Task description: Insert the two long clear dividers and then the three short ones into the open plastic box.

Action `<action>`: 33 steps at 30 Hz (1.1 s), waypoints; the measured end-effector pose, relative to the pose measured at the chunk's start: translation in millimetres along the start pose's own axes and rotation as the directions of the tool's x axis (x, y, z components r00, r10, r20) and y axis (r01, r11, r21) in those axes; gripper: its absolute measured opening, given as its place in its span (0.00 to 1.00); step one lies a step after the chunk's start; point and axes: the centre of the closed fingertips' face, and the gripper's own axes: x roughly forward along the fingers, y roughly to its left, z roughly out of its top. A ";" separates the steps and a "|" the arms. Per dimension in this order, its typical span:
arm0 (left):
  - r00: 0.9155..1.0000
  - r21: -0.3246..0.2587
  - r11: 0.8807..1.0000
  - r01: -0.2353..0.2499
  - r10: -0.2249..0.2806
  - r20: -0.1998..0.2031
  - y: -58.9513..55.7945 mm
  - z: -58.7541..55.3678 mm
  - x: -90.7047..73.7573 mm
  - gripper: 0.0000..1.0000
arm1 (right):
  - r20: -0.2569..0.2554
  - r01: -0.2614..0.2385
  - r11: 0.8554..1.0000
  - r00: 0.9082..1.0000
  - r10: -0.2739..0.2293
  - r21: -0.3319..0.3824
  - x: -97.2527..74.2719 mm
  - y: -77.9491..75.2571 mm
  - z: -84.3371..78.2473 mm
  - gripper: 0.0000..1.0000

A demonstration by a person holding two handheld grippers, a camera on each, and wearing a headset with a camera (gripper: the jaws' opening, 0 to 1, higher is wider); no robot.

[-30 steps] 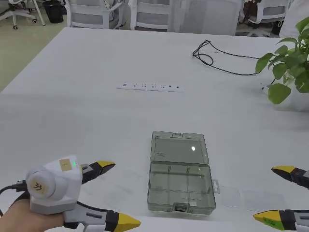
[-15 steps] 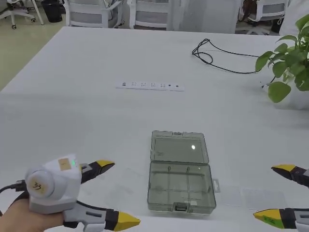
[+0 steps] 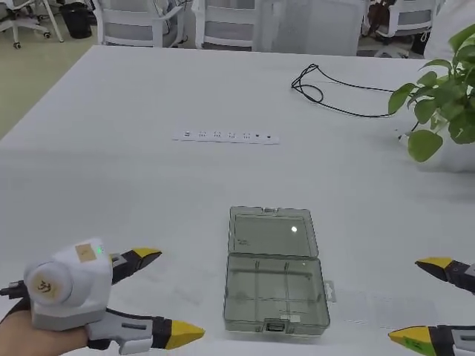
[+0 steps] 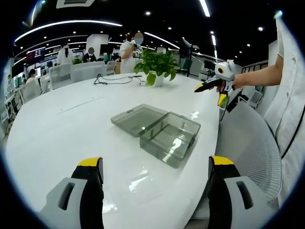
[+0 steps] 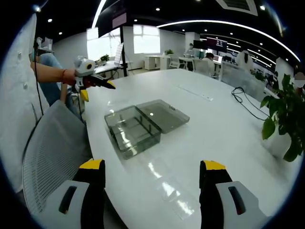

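Left gripper [image 3: 172, 294] sits at the near left edge of the white table [image 3: 111, 170], held in a hand [image 3: 26, 340]; its yellow-tipped jaws stand wide apart and hold nothing; its own view [image 4: 155, 162] confirms the gap, with bare table between the tips. Right gripper [image 3: 415, 300] sits at the near right edge, jaws likewise spread and empty; its own view [image 5: 152, 165] shows the same. Each gripper appears in the other's view, raised off the table and apart from the box: the right one [image 4: 209, 94], the left one [image 5: 97, 90].

Clear dividers [image 3: 382, 308] lie flat on the table just right of the box, faint against the white surface; in the right gripper view they lie between the jaws and the box [image 5: 171, 191]; their count cannot be told. A faint clear piece [image 4: 143, 180] also lies on the table on the left gripper's side.

Plastic box [image 3: 276, 293] rests open between the two grippers, touched by neither; its lid [image 3: 272, 231] is folded flat on the far side; faint lines cross the base, whether ribs or fitted dividers cannot be told.

Beyond the box: a white power strip [image 3: 225, 136]; a coiled black cable [image 3: 326, 93]; a green plant [image 3: 441, 104] at the right; chairs [image 3: 223, 22] at the far edge.
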 end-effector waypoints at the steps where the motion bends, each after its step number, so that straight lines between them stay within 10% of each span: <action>1: 1.000 -0.004 1.000 -0.007 0.007 -0.009 1.8 -1.5 -0.2 0.92 | 0.000 0.000 1.000 1.000 0.000 0.000 0.1 0.0 0.1 0.82; 13: 0.989 -0.098 0.986 -0.132 0.125 -0.078 39.7 -18.2 -8.7 0.83 | 0.003 0.002 1.000 1.000 -0.002 0.009 1.9 -1.1 -0.1 0.82; 33: 0.906 -0.153 0.935 -0.321 0.256 -0.338 75.7 -69.2 -6.5 0.56 | 0.007 0.003 1.000 1.000 -0.004 0.029 4.6 -1.9 -4.5 0.81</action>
